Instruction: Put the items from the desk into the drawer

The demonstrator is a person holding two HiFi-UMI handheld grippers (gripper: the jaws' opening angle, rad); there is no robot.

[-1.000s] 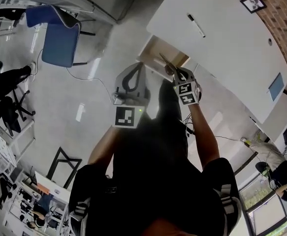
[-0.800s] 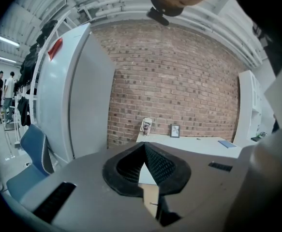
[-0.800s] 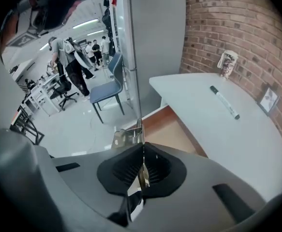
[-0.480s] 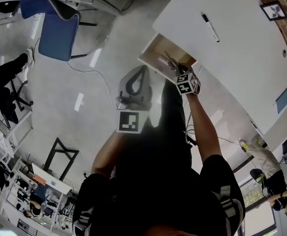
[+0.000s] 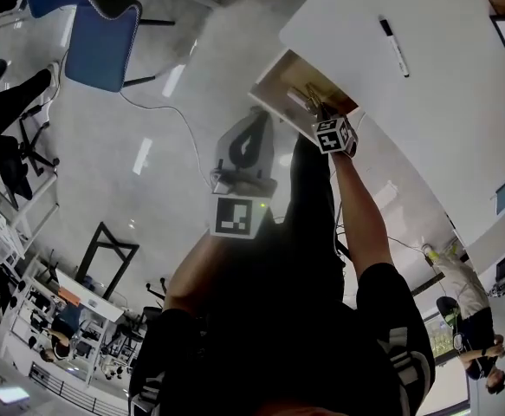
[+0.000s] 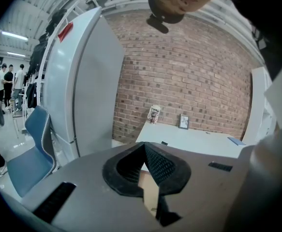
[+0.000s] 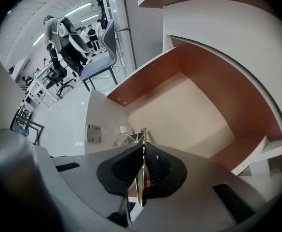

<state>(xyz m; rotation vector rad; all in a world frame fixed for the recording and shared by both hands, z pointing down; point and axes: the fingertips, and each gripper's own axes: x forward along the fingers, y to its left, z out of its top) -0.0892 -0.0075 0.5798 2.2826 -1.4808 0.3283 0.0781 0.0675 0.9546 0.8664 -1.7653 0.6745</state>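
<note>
Drawer (image 7: 179, 110) stands open under the white table (image 5: 460, 102); it has a pale smooth floor and reddish-brown wooden walls. Over it, the right gripper (image 7: 141, 153) has its ribbed black jaws closed on one thin, flat, brass-coloured strip (image 7: 141, 178), seen edge-on. The left gripper (image 6: 144, 149) has its jaws together on nothing. One slim marker (image 5: 395, 46) lies on the table.

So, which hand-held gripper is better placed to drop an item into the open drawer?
Right. The right hand-held gripper is shut on a thin metal item just above the open drawer. The left hand-held gripper is shut, empty, and farther from it.
</note>
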